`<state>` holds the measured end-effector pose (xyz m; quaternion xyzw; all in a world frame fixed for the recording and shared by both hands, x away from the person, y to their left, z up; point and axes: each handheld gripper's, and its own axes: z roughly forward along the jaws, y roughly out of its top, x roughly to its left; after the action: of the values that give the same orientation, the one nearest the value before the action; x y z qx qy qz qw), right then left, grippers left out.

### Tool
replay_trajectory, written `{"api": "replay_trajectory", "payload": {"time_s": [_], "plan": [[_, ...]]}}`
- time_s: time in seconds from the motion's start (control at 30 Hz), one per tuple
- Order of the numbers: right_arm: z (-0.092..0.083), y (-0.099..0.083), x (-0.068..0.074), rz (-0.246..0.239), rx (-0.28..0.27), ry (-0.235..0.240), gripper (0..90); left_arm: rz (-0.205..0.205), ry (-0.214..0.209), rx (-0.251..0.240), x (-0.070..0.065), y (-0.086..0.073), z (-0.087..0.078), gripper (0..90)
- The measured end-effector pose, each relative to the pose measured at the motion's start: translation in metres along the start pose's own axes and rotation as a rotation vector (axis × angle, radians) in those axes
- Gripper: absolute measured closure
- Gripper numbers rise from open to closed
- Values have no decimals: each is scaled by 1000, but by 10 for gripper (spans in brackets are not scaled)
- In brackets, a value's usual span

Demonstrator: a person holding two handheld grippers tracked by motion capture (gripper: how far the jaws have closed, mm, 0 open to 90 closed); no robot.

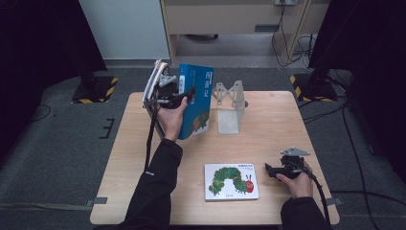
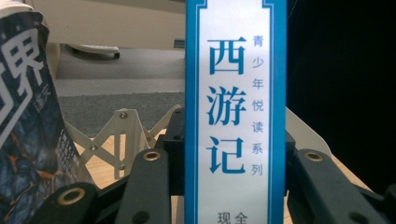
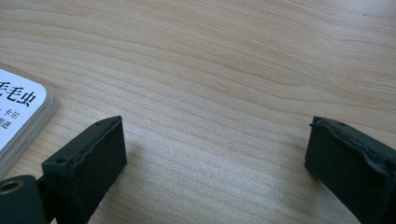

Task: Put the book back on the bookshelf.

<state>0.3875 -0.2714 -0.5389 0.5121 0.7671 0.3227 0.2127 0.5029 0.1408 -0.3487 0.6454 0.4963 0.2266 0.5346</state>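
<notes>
We hold the blue book [image 1: 196, 100] in the left tool [image 1: 184, 94], probably bound for the rack [image 1: 229, 103], right tool [image 1: 268, 170] wide.

Black sleeves [image 1: 155, 184] on both forearms. Black grippers trailing black cables. Grey three-cornered plate [image 1: 295, 152] tops the right gripper [image 1: 269, 169].

"西游记" on blue book's spine [image 2: 236, 112]
</notes>
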Motion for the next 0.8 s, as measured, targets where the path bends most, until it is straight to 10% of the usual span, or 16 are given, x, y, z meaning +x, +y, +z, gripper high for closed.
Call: {"api": "replay_trajectory", "payload": {"time_s": [0.8], "plan": [[0,-1,1,0,-1,1,54,-7,38,-20,-2,-18,45,614]]}}
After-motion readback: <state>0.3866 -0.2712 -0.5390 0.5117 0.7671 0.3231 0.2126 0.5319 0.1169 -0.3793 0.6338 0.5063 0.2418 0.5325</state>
